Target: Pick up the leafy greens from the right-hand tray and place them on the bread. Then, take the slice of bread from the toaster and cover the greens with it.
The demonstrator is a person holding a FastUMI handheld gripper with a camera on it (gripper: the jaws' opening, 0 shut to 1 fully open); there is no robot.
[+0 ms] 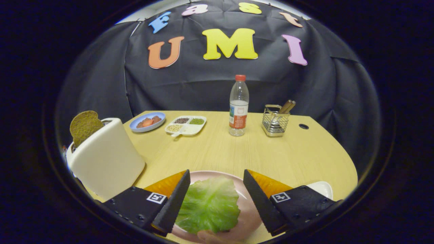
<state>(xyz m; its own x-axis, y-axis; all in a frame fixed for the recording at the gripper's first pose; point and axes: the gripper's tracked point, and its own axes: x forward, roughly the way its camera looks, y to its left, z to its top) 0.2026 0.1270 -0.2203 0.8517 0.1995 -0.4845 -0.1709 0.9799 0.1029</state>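
Green lettuce leaf (pixel 209 205) lies flat on a pink plate (pixel 249 217) directly between my fingers, spread over what seems to be the bread; only a pale sliver (pixel 212 236) of that shows under the leaf's near edge, so I cannot be sure of it. My gripper (pixel 215 198) hangs over the plate with its fingers spread wide apart, one on each side of the leaf, neither one pressing on it. I hold nothing.

To my left stands a cream-white toaster (pixel 106 159) on the pale wooden table (pixel 217 152), and a brown slice of bread (pixel 83 126) sticks up out of its slot, tilted a little. Behind my right finger a white tray (pixel 322 188) peeks out beside the plate.

Further across the table, near the dark cloth wall, I see a blue dish (pixel 148 122) with some reddish food, a white divided tray (pixel 185 124) of grains and beans just beside it, a clear plastic bottle (pixel 238 105) with a red cap standing upright, and a wire basket (pixel 275 122) holding brown sticks.
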